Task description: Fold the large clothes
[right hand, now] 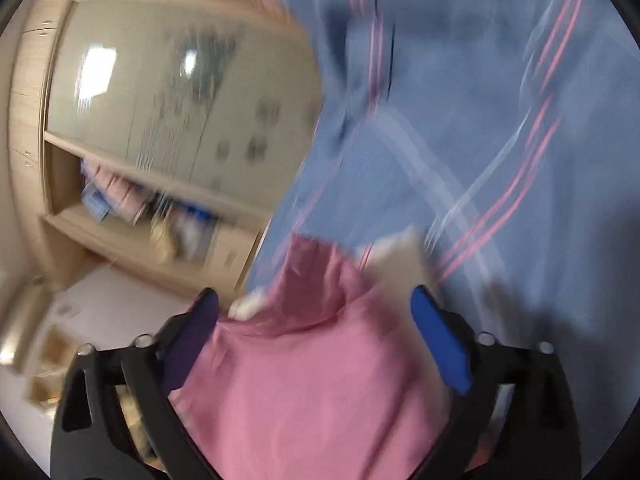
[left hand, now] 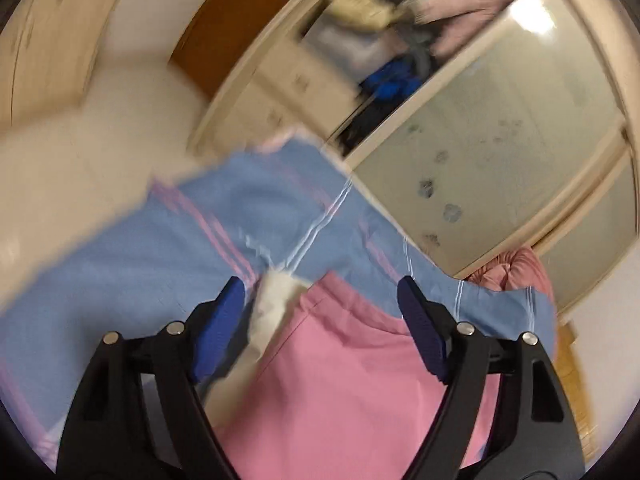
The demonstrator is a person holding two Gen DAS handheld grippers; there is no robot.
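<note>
A pink garment [left hand: 340,360] with a white trim piece [left hand: 272,308] lies on a blue sheet [left hand: 180,240] striped in pink and white. My left gripper [left hand: 320,284] hangs over the garment's upper edge, open, its blue pads wide apart and pressing on nothing. In the right wrist view the same pink garment [right hand: 300,380] bunches up between the fingers of my right gripper [right hand: 314,292], which is open too. Its left pad sits against the cloth's edge without pinching it. The blue sheet [right hand: 480,120] fills the right side. Both views are motion-blurred.
A wardrobe with a frosted sliding door [left hand: 480,140] stands past the bed, its open shelves stuffed with piled clothes [left hand: 400,40]. A pink bundle [left hand: 516,268] lies at the sheet's far edge. The right wrist view shows the wardrobe door [right hand: 160,100] and cluttered shelves [right hand: 140,208].
</note>
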